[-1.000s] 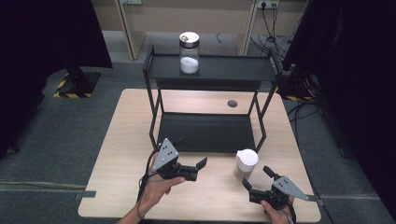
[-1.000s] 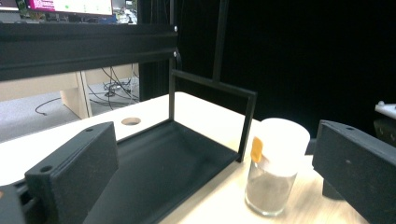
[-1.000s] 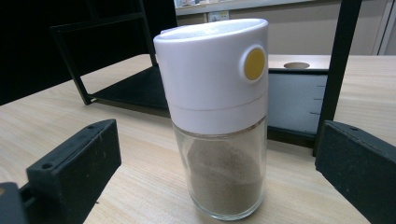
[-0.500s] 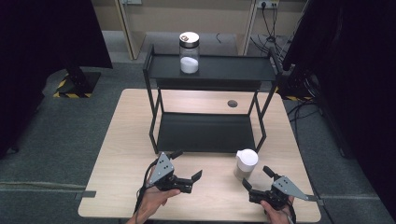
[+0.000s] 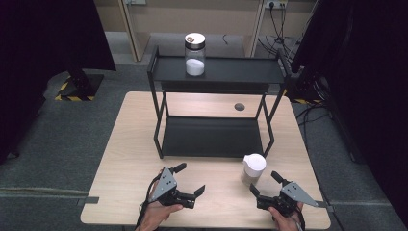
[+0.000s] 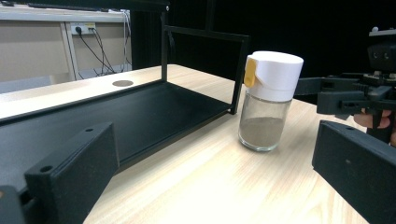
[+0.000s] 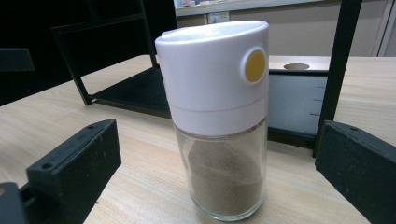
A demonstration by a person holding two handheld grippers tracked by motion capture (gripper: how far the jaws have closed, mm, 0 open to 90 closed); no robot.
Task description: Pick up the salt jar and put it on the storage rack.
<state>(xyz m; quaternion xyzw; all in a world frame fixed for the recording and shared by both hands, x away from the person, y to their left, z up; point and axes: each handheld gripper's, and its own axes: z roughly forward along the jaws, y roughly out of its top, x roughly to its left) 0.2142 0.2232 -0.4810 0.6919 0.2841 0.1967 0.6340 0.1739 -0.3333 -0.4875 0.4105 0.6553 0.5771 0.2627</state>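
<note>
Wooden table (image 5: 134,159) carries a black rack (image 5: 211,137). Near its front right corner stands the shaker (image 5: 253,168), untouched; the right gripper (image 5: 266,188), jaws wide, faces it. The left gripper (image 5: 189,179) waits wide too. Grasping remains ahead.

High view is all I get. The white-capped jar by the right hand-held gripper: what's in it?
Observer: The jar is clear glass, holding a brownish powder up to roughly half its height.
Operator: Anything on the cap?
Observer: A round yellow button sits on the side of the white cap.
Operator: Is the right hand-held gripper on it yet?
Observer: No. The right hand-held gripper has its jaws spread wide to either side of the jar, with clear gaps on both sides.
Operator: Left one?
Observer: The left hand-held gripper is open and points across the table at the jar.
</note>
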